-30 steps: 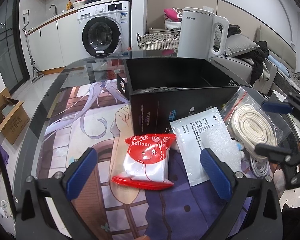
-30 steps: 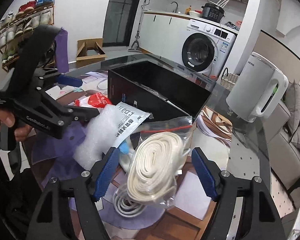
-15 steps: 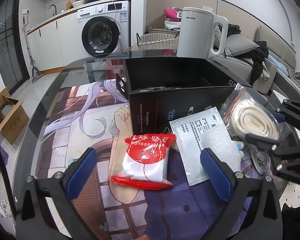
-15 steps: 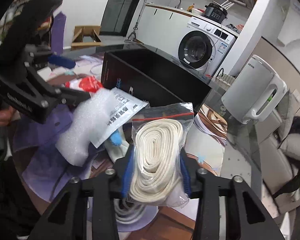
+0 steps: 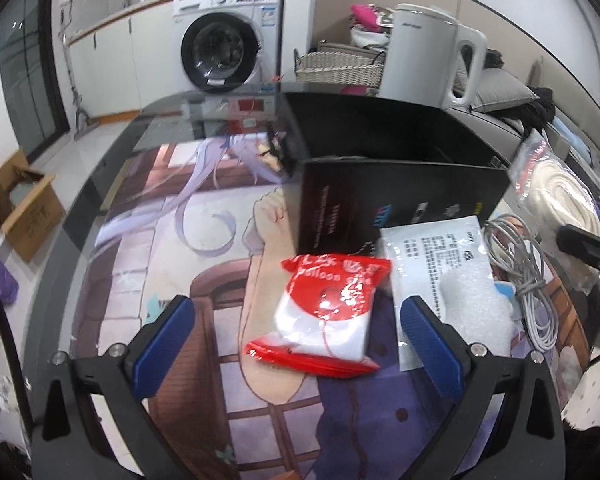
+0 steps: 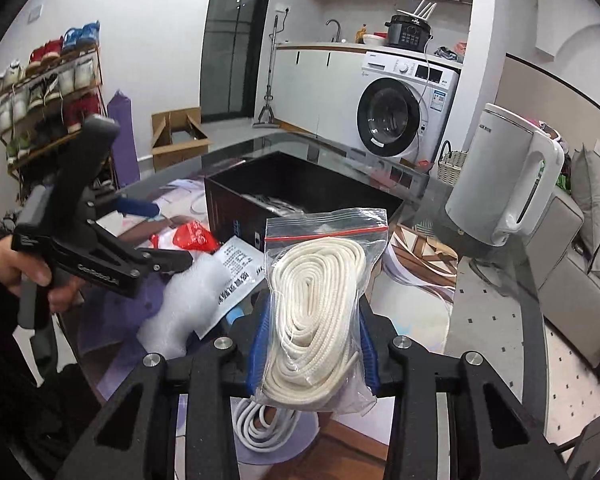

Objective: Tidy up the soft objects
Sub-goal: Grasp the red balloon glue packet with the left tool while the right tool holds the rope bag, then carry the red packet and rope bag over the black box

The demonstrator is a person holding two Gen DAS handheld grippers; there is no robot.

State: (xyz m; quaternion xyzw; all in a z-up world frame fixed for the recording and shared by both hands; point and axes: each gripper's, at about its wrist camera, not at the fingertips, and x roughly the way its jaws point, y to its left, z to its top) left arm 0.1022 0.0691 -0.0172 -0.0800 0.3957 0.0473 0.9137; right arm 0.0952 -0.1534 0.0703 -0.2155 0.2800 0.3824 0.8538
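Right gripper [image 6: 311, 350]: my jaws have just been closing and are now clenched on the rope bag [image 6: 320, 300], blue pads pressed against both its sides.
Rope bag: a clear zip bag with a red seal line, packed with coiled cream rope; it stands upright between my right fingers, lifted clear of the table (in the left wrist view it shows at the far right edge [image 5: 556, 196], beside the box).
Left gripper [image 5: 300, 328]: released, jaws wide apart, nothing between the pads; it hovers over the balloon packet. My hand [image 6: 32, 272] grips its handle, seen from the right wrist view.
Balloon packet [image 5: 326, 312]: red and white, lying flat on the printed mat, just in front of the box and between the lines of my left fingers, untouched.
Black box [image 5: 396, 196]: open-topped, on the table behind the loose items; something pale lies inside (too dim to name).
White printed pouch [image 5: 432, 252]: flat on the mat, just right of the balloon packet, touching the box front.
Foam wrap [image 5: 474, 308]: lying on the pouch's lower right.
Grey cable [image 5: 528, 276]: loosely coiled, right of the foam.
White cord coil [image 6: 260, 424]: on the table under my right gripper.
Glass table [image 5: 112, 168]: covered by the printed mat [image 5: 204, 264].
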